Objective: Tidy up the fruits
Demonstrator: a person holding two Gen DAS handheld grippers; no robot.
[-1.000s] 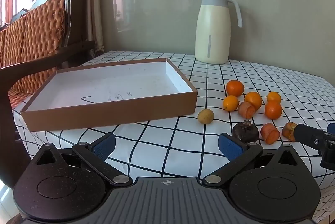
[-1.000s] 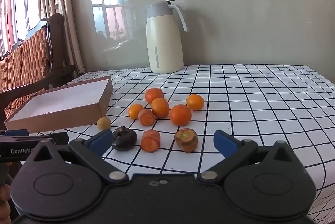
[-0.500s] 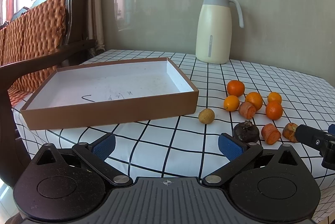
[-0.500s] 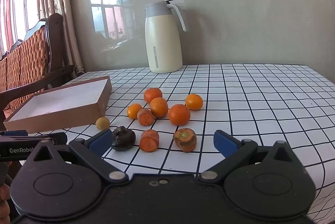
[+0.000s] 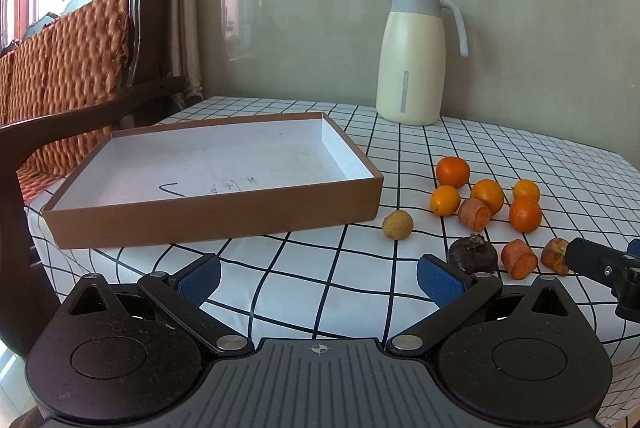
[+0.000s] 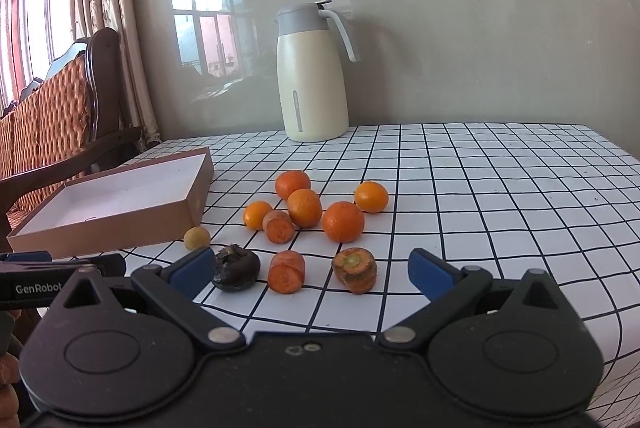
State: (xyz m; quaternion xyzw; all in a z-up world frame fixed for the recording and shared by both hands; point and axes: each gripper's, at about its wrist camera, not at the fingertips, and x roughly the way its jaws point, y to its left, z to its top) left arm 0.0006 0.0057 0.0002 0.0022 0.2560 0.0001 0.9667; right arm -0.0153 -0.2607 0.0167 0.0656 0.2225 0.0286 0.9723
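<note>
A shallow brown box with a white inside lies on the checked cloth, also in the right wrist view as the brown box. To its right sit several oranges, carrot pieces, a small yellow-brown fruit and a dark round fruit. My left gripper hangs open over the front of the table, near the dark fruit. My right gripper is open, with the carrot pieces just beyond its fingertips. Neither holds anything.
A cream jug with a grey lid stands at the back by the wall. A wooden chair with an orange cushion is left of the table. The right half of the checked cloth is bare.
Both views have shifted only slightly: the fruit sits a little lower and closer in the right wrist view. Nothing was picked up or moved.
</note>
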